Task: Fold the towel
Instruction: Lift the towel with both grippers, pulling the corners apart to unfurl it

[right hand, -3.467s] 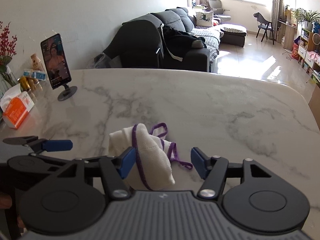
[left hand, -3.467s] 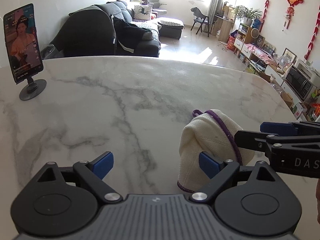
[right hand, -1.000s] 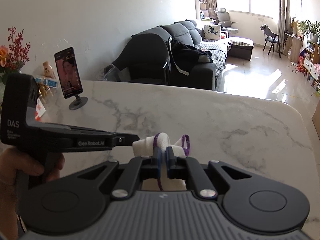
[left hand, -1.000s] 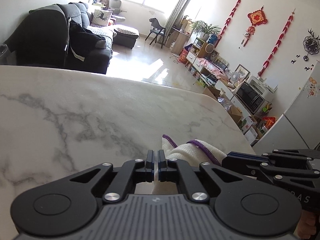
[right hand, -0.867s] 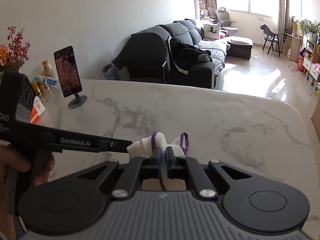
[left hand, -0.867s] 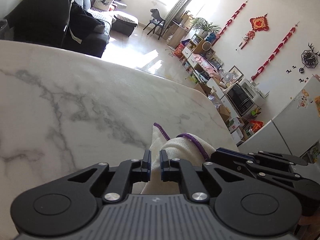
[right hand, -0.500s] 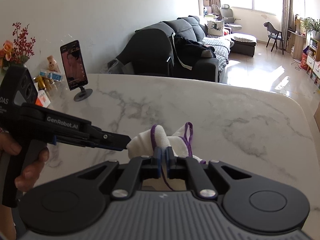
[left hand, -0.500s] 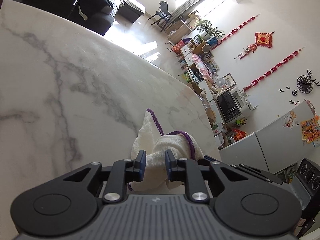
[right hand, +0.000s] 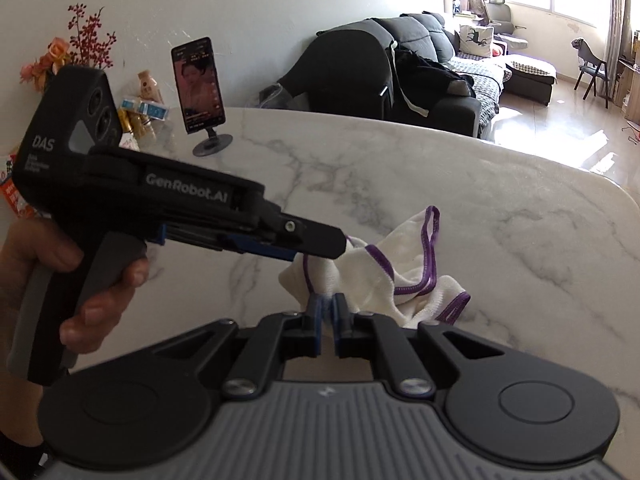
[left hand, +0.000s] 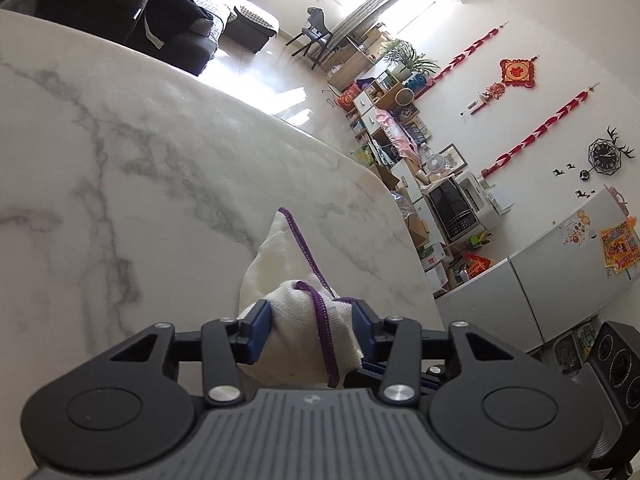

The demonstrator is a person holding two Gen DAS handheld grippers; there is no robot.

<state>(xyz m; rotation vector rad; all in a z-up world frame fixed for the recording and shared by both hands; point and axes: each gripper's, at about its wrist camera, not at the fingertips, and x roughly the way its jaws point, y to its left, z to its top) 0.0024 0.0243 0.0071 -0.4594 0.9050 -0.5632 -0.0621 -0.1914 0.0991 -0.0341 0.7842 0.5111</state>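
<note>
A white towel with purple trim [left hand: 298, 312] is bunched up and lifted above the marble table [left hand: 120, 168]. In the left wrist view my left gripper [left hand: 312, 330] is part open, its blue pads apart with towel folds between them. In the right wrist view my right gripper [right hand: 329, 312] is shut on the towel's [right hand: 384, 276] near edge. The left gripper's tip [right hand: 336, 246] reaches in from the left and touches the towel's top. The towel's far corner hangs toward the table.
A phone on a stand [right hand: 200, 88], small bottles, boxes [right hand: 144, 108] and flowers [right hand: 72, 52] stand at the table's far left. The table's right edge [left hand: 404, 232] is close to the towel. A dark sofa [right hand: 400, 64] is beyond the table.
My left gripper has gone from shut to part open around the towel and tilted. My right gripper has stayed shut on the towel, which is lifted and spread more.
</note>
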